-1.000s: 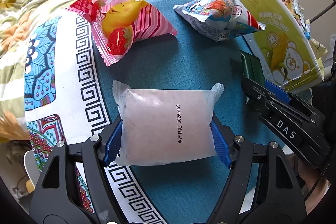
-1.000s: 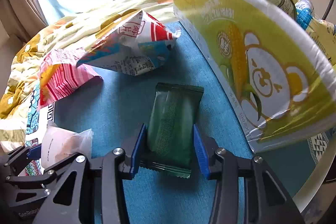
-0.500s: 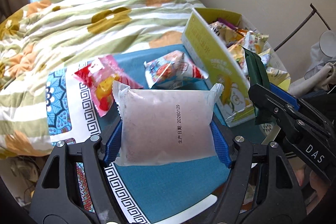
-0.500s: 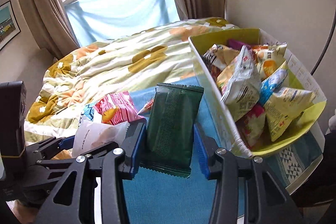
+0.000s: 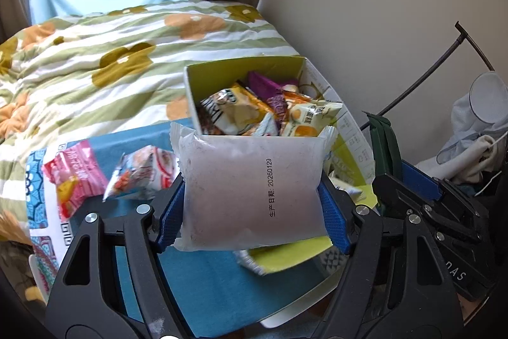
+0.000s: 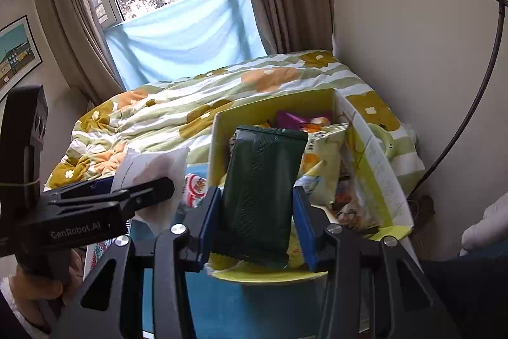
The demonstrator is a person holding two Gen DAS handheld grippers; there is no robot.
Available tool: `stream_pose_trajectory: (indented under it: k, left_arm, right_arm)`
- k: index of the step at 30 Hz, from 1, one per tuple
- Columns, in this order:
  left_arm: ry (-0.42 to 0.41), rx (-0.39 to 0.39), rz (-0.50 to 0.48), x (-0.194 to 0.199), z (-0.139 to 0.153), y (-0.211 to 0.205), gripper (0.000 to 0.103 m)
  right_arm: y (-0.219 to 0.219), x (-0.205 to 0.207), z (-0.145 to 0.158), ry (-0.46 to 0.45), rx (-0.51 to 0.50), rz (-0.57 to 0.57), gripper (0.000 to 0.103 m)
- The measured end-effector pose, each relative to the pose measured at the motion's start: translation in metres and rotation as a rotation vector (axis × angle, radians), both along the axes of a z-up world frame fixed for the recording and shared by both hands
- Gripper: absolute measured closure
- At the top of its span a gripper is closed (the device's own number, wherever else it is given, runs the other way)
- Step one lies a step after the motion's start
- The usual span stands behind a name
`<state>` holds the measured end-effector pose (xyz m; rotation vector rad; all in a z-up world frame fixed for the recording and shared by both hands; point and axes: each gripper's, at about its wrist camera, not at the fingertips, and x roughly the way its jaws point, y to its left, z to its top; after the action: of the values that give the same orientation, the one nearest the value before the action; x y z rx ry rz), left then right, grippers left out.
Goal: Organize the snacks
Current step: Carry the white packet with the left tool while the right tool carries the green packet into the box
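Observation:
My left gripper (image 5: 250, 208) is shut on a frosted white snack pack (image 5: 254, 193) with a printed date and holds it in the air over the near end of the yellow-green snack box (image 5: 222, 69). My right gripper (image 6: 257, 218) is shut on a dark green snack pack (image 6: 260, 193), also lifted in front of the same box (image 6: 374, 154), which holds several snack bags. The green pack shows edge-on in the left wrist view (image 5: 382, 145). The white pack shows in the right wrist view (image 6: 152, 164).
A pink strawberry bag (image 5: 73, 177) and a white-red-blue bag (image 5: 143, 173) lie on the blue patterned table (image 5: 222, 291). A floral quilt covers the bed (image 5: 111, 59) behind. A wall and a black metal rack (image 5: 444, 69) stand to the right.
Both grippers have risen from the table with their packs and moved toward the box, which now sits directly below and ahead of them.

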<state>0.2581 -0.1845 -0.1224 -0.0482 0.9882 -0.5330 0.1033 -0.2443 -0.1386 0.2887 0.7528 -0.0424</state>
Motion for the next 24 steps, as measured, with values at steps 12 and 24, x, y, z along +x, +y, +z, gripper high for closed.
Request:
stream_pose_trajectory:
  k: [12,24]
  left_arm:
    - [0.098,0.038,0.097,0.033,-0.039,-0.087,0.009]
    - [0.067,0.086,0.196,-0.022,-0.031,-0.043,0.004]
  right_arm:
    - [-0.105,0.025,-0.031,0.061,0.055,0.121,0.062]
    - [-0.116,0.029,-0.045,0.079,0.049,0.205,0.062]
